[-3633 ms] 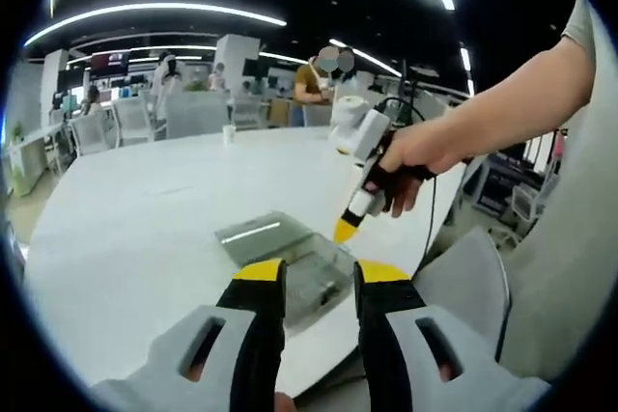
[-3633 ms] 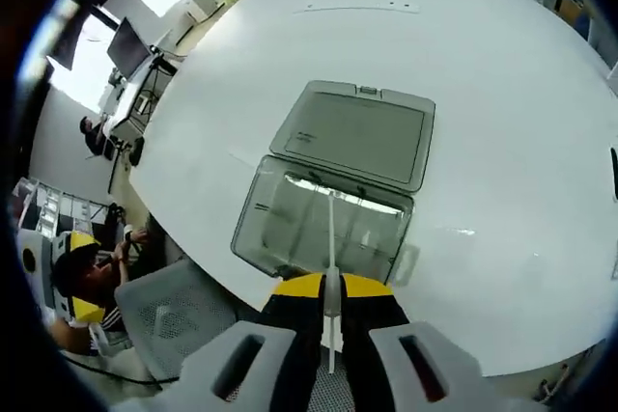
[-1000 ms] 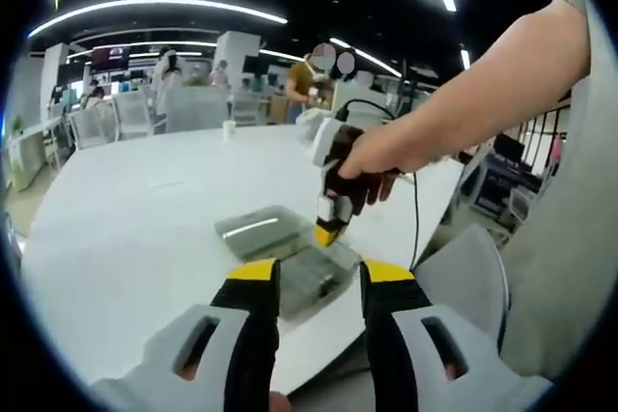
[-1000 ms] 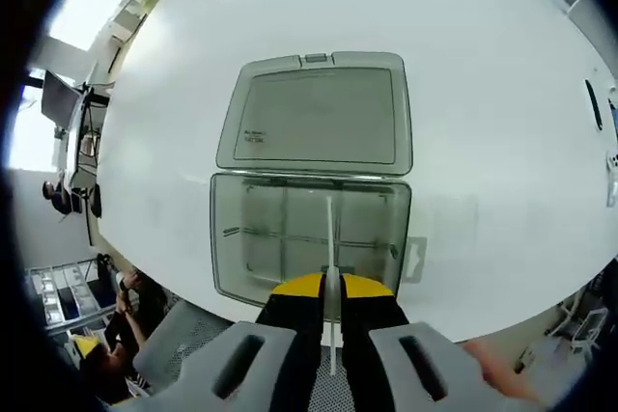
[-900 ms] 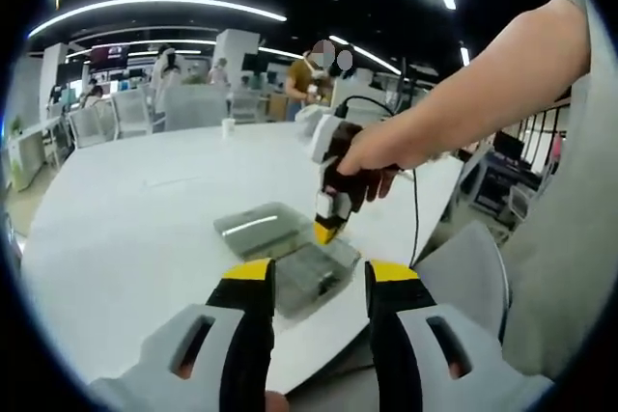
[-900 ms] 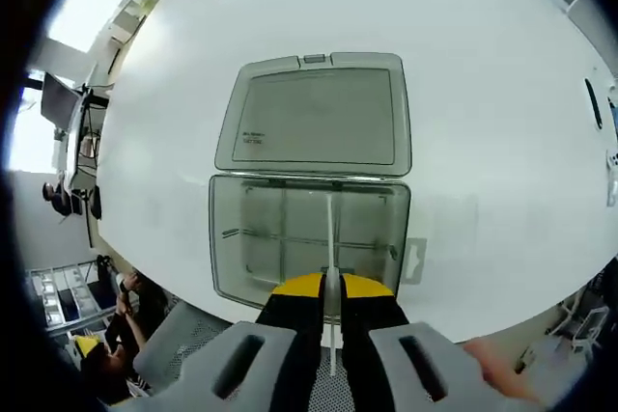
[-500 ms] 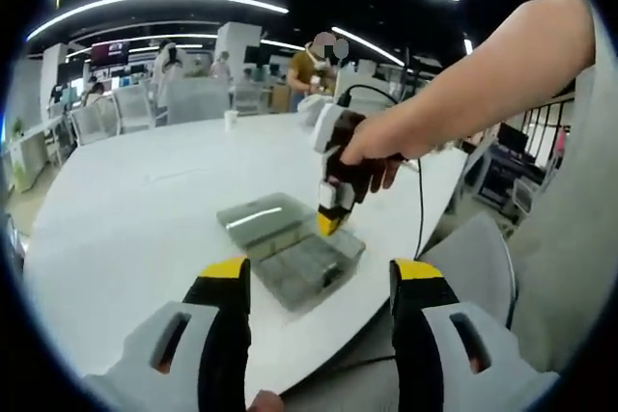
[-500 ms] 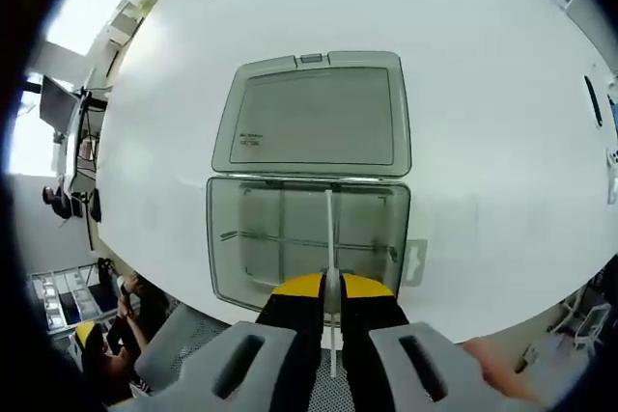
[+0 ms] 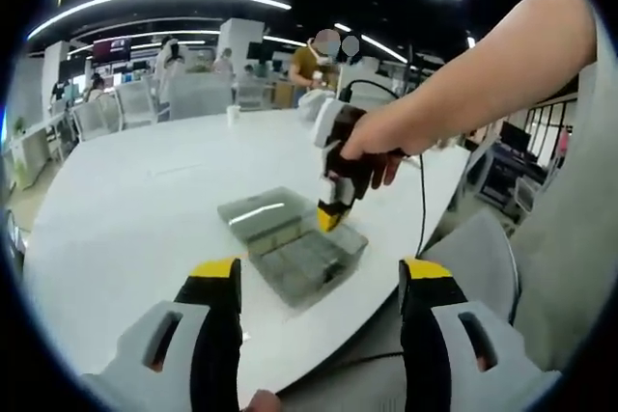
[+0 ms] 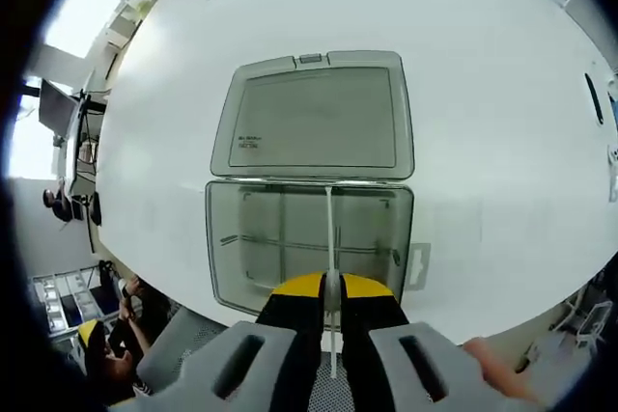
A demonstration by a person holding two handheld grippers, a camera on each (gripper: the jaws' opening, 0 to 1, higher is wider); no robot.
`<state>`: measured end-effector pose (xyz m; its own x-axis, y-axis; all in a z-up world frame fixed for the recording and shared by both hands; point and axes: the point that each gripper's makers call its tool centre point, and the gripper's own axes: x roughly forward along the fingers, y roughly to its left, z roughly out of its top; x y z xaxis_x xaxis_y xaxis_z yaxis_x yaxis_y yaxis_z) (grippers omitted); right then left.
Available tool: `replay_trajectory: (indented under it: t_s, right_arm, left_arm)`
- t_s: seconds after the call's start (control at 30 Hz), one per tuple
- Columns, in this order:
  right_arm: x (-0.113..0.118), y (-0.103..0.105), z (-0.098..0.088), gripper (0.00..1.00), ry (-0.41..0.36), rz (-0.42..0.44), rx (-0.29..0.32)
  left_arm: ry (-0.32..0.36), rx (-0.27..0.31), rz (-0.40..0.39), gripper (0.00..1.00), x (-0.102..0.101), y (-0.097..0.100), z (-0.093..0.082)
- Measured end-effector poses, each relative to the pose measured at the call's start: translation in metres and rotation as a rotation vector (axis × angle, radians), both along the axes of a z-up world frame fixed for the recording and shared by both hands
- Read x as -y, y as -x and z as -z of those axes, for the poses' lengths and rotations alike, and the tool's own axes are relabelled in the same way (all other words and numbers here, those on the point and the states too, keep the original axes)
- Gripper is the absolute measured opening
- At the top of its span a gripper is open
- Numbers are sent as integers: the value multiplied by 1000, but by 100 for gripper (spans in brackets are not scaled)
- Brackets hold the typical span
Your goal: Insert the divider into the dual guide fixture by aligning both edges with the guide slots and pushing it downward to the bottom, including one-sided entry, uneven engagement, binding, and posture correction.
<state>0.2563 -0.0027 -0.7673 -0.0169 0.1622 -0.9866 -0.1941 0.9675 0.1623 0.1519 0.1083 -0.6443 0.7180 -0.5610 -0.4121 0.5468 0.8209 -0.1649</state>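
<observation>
Left gripper view first: the left gripper (image 9: 322, 282) is held up off the white table (image 9: 126, 209), its two yellow-tipped jaws spread wide with nothing gripped between them. Past the jaws, a clear grey plastic box (image 9: 309, 262) is seen sitting near the table's edge, with its hinged lid (image 9: 256, 214) laid flat open on the far side. The right gripper (image 9: 330, 219) is seen from the side, gripped by a hand (image 9: 381, 147), with its yellow tip pointed down right at the box's near rim. A black cable (image 9: 421, 205) is seen hanging from it. A grey mesh chair (image 9: 473, 258) is tucked by the table edge, and people and office chairs are visible further back, pretty blurry.

Right gripper view: the box (image 10: 309, 243) is looked down on almost straight from above, the open lid (image 10: 314, 113) lying flat on the table (image 10: 483, 94) just beyond it. The right gripper (image 10: 330, 287) is closed down on a thin white divider (image 10: 329, 229), which is pinched edge-on between the yellow tips. The divider is seen running across the box interior up toward the hinge-side wall, roughly along the middle. A crosswise divider line is also visible inside. Whether the edges are actually seated in the guide slots can't be told from here, nor how deep it is.
</observation>
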Motion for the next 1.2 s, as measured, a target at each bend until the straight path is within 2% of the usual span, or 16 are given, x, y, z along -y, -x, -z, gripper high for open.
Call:
replay_trajectory:
  t_s: [1.2]
  right_arm:
    - [-1, -3, 13, 0, 9, 24, -17]
  left_arm:
    - [12, -27, -18, 63, -7, -3, 6]
